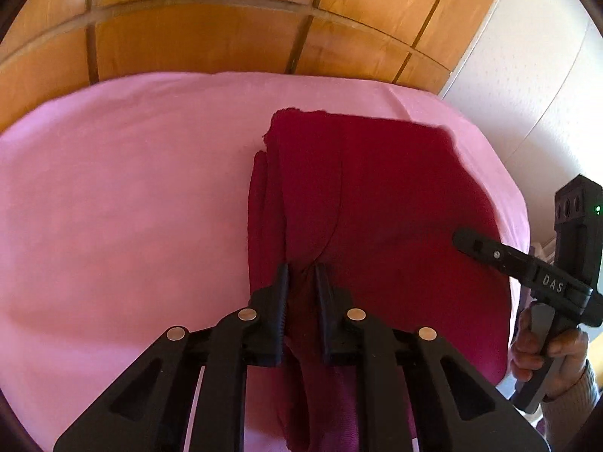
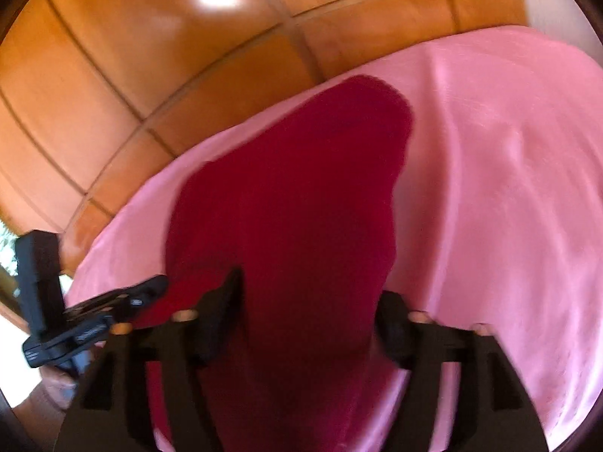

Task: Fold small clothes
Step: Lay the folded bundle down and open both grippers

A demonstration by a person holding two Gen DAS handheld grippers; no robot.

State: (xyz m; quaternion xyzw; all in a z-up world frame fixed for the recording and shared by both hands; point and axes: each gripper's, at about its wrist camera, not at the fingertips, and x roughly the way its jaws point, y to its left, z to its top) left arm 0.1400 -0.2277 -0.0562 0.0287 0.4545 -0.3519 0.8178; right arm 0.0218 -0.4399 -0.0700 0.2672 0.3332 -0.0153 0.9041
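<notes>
A dark red garment (image 1: pixel 377 196) lies partly folded on a pink sheet (image 1: pixel 113 207), with doubled layers along its left edge. My left gripper (image 1: pixel 303 275) is shut on a pinch of the garment's near edge, and the cloth bunches between its pads. In the right wrist view, which is blurred, the same garment (image 2: pixel 301 188) stretches away over the sheet (image 2: pixel 490 188). My right gripper (image 2: pixel 311 290) stands wide open above its near part, with its pads clear of the cloth. One right-gripper finger (image 1: pixel 490 252) reaches over the garment's right edge.
Orange-brown wooden panels (image 1: pixel 207 30) rise behind the far edge of the sheet. A white wall (image 1: pixel 527 56) stands at the right. A person's hand (image 1: pixel 542 350) holds the right gripper's handle. One left-gripper finger (image 2: pixel 147 288) shows at the left.
</notes>
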